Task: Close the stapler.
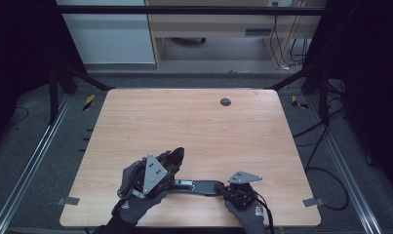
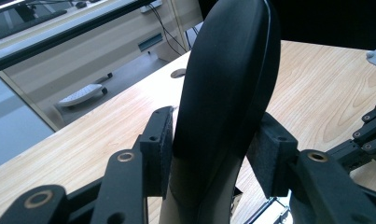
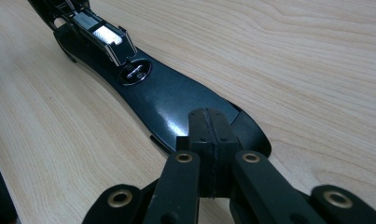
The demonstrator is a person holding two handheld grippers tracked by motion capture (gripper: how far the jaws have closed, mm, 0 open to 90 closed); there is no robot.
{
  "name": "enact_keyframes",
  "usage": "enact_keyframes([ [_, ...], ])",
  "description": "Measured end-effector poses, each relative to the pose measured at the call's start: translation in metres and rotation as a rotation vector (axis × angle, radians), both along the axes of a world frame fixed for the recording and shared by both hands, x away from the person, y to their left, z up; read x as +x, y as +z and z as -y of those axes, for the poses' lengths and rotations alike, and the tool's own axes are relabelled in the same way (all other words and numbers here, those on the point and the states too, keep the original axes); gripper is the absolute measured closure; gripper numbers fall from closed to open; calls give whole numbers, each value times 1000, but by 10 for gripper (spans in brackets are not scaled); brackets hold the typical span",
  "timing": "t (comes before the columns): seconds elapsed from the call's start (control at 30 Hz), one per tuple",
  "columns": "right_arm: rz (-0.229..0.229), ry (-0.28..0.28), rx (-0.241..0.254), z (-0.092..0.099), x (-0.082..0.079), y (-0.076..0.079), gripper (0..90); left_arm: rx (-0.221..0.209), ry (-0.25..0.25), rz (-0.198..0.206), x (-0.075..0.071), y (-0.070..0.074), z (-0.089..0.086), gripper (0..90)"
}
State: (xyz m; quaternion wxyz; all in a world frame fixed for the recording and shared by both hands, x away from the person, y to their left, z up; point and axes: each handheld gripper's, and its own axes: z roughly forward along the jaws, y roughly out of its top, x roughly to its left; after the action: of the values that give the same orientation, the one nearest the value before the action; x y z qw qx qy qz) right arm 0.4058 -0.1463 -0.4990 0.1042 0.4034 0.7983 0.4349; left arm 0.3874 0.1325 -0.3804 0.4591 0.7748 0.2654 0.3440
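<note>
Left hand-held gripper (image 2: 213, 154) straddles raised stapler lid (image 2: 230, 79), pads touching its sides. Right hand-held gripper (image 3: 212, 135) pressed together, pinning stapler base (image 3: 176, 100) to table (image 1: 194, 122). Step: opening stapler. Next, likely: swing lid fully back, base steady.

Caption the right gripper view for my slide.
Right gripper with jaws shut, pressing on the base of an opened black stapler lying on the wooden table.

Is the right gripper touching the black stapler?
Touching. In the right gripper view, the right gripper, jaws shut, presses its tips down on the stapler base, no gap visible.
</note>
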Motion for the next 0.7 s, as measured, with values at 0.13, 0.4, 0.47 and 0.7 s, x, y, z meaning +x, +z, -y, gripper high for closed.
enact_keyframes([
  [0.13,0,0,0,0,0,0,900,11,-6,3,0,-1,3,528],
  [0.4,1,0,1,0,0,0,900,30,-16,6,0,-4,11,520],
  [0.47,1,1,1,0,0,0,900,33,-19,7,0,-5,13,519],
  [0.7,7,-1,1,0,0,0,900,54,-27,11,1,-8,18,514],
])
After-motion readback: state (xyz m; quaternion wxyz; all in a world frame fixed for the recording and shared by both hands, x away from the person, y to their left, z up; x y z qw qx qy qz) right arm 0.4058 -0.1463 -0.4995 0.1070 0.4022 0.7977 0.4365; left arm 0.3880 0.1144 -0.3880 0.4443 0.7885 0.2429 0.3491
